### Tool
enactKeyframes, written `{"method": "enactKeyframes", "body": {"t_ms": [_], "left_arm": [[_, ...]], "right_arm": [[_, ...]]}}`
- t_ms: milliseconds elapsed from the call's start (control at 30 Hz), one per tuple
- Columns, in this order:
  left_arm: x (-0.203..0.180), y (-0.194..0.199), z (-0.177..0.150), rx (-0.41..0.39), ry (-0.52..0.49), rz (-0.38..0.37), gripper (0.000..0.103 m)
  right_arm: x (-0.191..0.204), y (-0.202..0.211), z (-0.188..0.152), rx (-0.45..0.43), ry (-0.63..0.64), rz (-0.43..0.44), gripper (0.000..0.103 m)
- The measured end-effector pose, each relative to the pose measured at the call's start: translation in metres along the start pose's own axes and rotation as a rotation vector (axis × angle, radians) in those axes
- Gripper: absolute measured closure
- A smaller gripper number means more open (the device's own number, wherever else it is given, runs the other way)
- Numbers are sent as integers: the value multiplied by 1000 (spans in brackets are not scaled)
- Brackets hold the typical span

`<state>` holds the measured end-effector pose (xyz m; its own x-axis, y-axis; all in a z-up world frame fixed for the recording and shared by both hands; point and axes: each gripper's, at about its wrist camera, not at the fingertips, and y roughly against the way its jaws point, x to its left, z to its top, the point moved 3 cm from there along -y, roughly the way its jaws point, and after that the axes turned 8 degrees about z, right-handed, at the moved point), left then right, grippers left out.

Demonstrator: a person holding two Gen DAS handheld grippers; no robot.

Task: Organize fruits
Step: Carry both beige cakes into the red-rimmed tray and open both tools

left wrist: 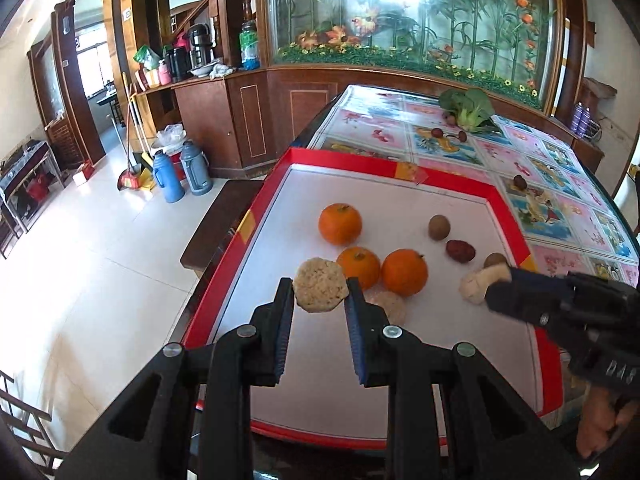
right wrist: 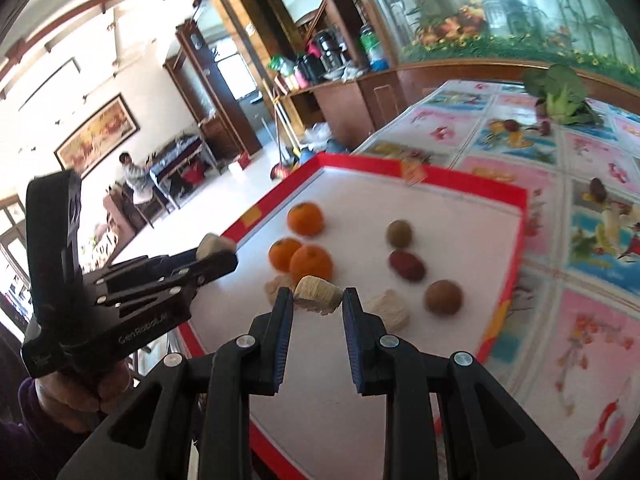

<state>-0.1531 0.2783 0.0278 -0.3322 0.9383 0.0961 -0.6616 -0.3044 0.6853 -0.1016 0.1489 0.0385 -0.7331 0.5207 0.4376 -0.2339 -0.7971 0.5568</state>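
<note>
A white tray with a red rim (left wrist: 384, 162) (right wrist: 420, 168) lies on the table. On it are three oranges (left wrist: 340, 224) (right wrist: 305, 219), two brown round fruits (left wrist: 439, 227) (right wrist: 399, 233), a red date (left wrist: 460, 251) (right wrist: 407, 265) and pale puffed-rice cakes (left wrist: 387, 307) (right wrist: 387, 309). My left gripper (left wrist: 320, 290) is shut on a round rice cake (left wrist: 320, 290), held above the tray's near left part. My right gripper (right wrist: 318, 296) is shut on another pale cake (right wrist: 318, 294) above the tray; it also shows in the left wrist view (left wrist: 496, 280).
The table has a flowered cloth (left wrist: 560, 184) (right wrist: 580, 240) with a leafy green vegetable (left wrist: 468, 110) (right wrist: 560, 94) and small dark fruits (left wrist: 519, 181) (right wrist: 598, 189) beyond the tray. The table edge drops to a tiled floor on the left, with a wooden bench (left wrist: 224, 220) and thermos flasks (left wrist: 182, 174).
</note>
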Motion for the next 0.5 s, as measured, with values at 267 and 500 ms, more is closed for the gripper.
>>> {"method": "enactKeyframes", "body": {"t_ms": [267,500], "left_arm": [[-1,-14,-14,71,-5,-29,75],[-3,-16,-20,118,-3,-3,62]], "right_arm": [[10,-26,-12,88,47,-90,79],[10,-32,-19,140,50,-115,68]]}}
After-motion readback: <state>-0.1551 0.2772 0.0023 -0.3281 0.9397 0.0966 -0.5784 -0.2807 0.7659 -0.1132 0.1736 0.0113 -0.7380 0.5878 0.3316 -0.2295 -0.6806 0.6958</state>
